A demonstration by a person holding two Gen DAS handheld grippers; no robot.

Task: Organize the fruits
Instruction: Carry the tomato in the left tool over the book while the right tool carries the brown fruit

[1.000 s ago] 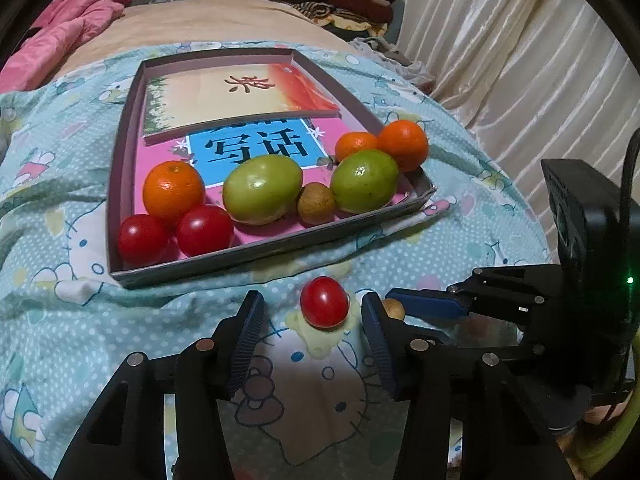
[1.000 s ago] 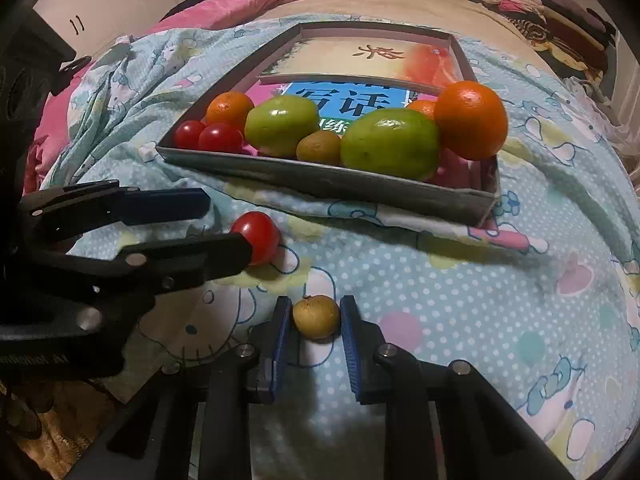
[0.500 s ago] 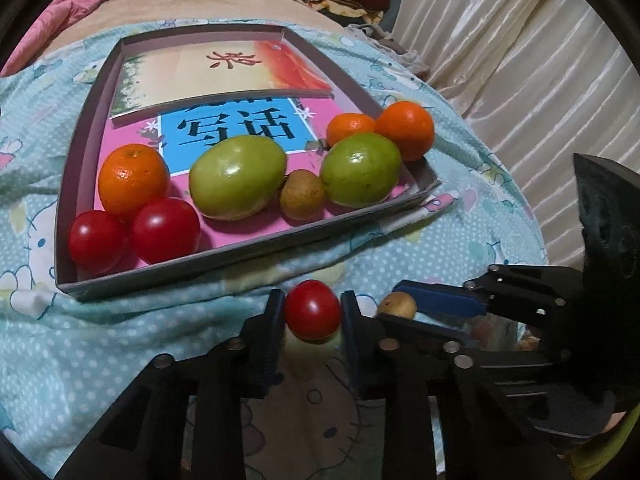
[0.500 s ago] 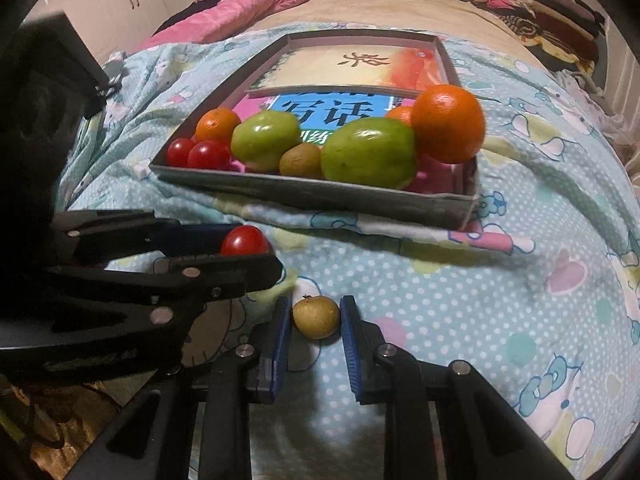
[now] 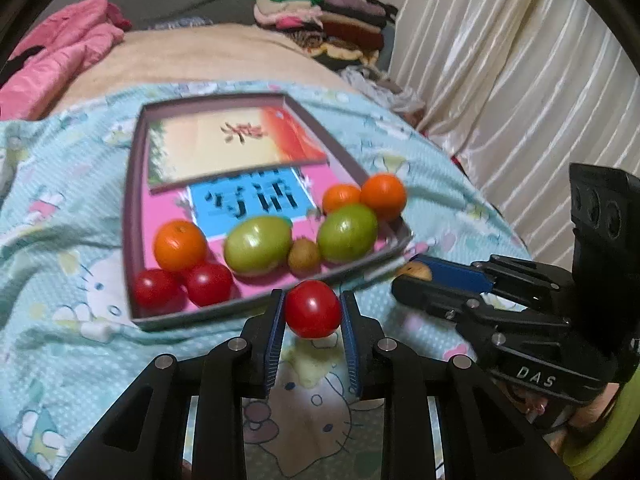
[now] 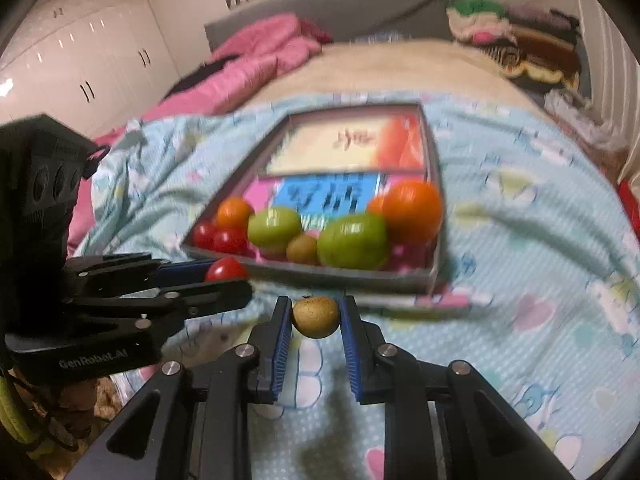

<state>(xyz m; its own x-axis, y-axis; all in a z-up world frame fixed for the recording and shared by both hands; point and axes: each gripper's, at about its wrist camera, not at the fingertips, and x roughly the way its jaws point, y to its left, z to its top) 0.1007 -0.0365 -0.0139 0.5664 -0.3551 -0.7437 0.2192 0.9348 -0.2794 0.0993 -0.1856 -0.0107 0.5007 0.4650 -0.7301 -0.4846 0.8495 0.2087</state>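
Note:
My left gripper [image 5: 313, 314] is shut on a red tomato [image 5: 312, 309] and holds it above the blanket, just before the box's near rim. My right gripper [image 6: 316, 316] is shut on a small brown fruit [image 6: 316, 317], also lifted; it shows in the left wrist view [image 5: 416, 270]. The shallow box [image 5: 134, 208] holds two red tomatoes [image 5: 182, 288], three oranges [image 5: 180, 245], two green fruits [image 5: 258, 249] and a small brown fruit [image 5: 304, 256] along its near side. The left gripper's tomato also shows in the right wrist view [image 6: 225, 270].
The box lies on a light blue cartoon-print blanket [image 5: 68, 208] on a bed. A pink quilt [image 5: 60, 56] lies at the far left, folded clothes [image 5: 320, 16] at the far end, a white curtain [image 5: 500, 80] on the right. White wardrobes [image 6: 72, 64] stand left.
Both grippers have lifted their fruit off the blanket and moved toward the box. The left gripper closed on the red tomato during the last second.

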